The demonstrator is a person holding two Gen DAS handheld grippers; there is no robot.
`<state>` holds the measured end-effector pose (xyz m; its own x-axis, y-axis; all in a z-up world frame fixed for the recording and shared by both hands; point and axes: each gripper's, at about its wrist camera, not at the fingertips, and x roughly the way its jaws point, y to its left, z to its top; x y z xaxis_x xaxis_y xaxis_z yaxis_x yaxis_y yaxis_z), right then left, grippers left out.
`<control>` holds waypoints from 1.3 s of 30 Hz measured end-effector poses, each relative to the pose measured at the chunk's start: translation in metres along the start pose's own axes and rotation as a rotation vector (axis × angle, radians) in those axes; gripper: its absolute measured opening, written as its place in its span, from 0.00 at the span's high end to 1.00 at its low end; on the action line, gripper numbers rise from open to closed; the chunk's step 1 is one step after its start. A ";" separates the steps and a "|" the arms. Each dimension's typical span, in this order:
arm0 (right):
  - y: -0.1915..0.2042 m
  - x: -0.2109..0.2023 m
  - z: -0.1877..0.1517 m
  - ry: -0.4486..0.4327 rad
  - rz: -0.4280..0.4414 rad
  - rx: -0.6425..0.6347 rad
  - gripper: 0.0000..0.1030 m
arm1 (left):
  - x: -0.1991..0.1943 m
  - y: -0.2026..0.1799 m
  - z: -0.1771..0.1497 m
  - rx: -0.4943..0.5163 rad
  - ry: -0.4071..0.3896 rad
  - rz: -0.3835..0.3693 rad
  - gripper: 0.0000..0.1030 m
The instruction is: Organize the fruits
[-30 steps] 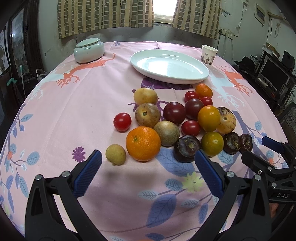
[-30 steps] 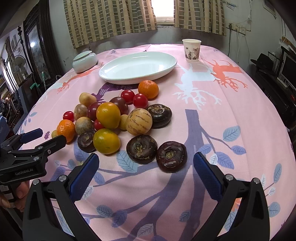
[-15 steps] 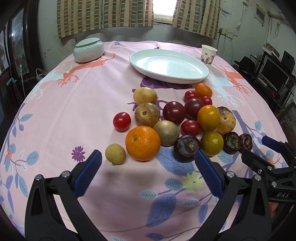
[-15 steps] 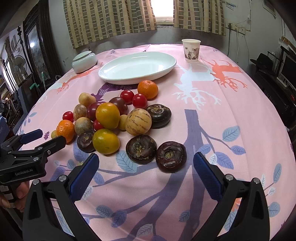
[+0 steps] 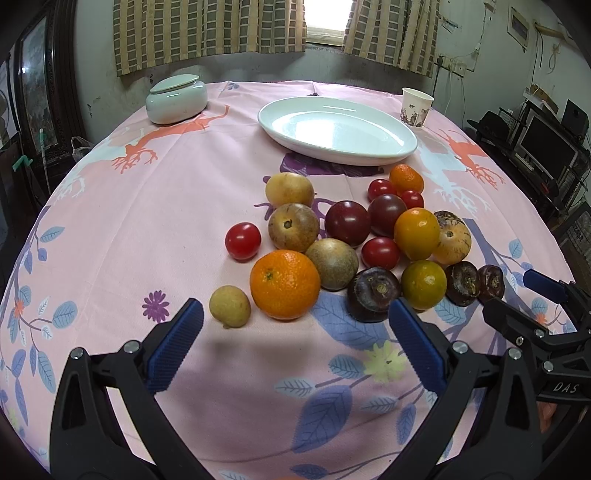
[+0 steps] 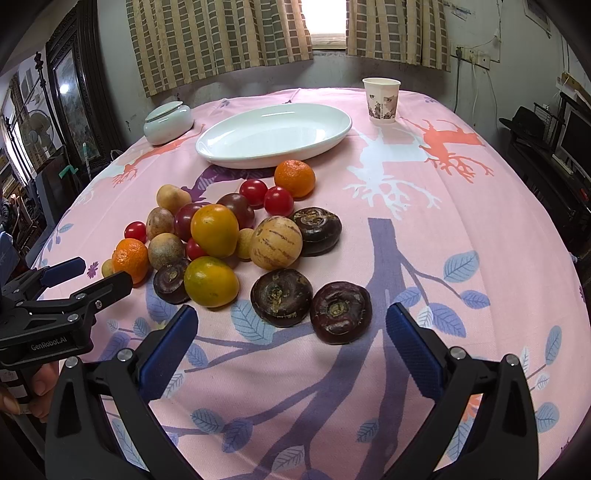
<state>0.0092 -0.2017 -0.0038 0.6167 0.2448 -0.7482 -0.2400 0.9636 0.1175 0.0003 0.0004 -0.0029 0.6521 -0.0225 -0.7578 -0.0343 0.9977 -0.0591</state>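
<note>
Left wrist view: the left gripper (image 5: 295, 325) hangs low over the near edge of the table, its blue pads spread wide with nothing between them. Just beyond them lie a small tan fruit (image 5: 229, 306) and a large orange (image 5: 284, 284), touching; behind these the rest of the fruit pile (image 5: 369, 236) sits packed together, with one red tomato (image 5: 243, 240) slightly apart on the left. Nothing blocks the way to the near fruits. The white plate (image 5: 384, 155) stands far, beyond the pile, with a lidded bowl (image 5: 176, 99) far left and a paper cup (image 5: 416, 107) far right. The right gripper (image 5: 517, 299) pokes in from the right edge, close to the dark fruits.

Right wrist view: the right gripper (image 6: 291, 325) is likewise wide and holds nothing. Two dark fruits (image 6: 312, 302) lie just beyond its pads, side by side (the nearer ones of the heap). The left gripper (image 6: 88, 275) reaches in at the left, its tips near the orange (image 6: 130, 258).

The pink tablecloth (image 6: 461, 206) bears printed branches and leaves; checked curtains (image 6: 221, 33) flank a bright window behind.

Against the earlier frames nothing has shifted: fruits, plate and both grippers sit as they did.
</note>
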 end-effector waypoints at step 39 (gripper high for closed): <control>-0.006 0.034 -0.009 0.177 -0.111 -0.194 0.01 | 0.022 0.000 -0.003 0.083 0.054 0.061 0.02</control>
<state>0.0250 -0.2005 -0.0361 0.5110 0.0998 -0.8538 -0.3280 0.9407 -0.0863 0.0125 0.0001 -0.0214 0.6091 0.0374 -0.7922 -0.0081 0.9991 0.0409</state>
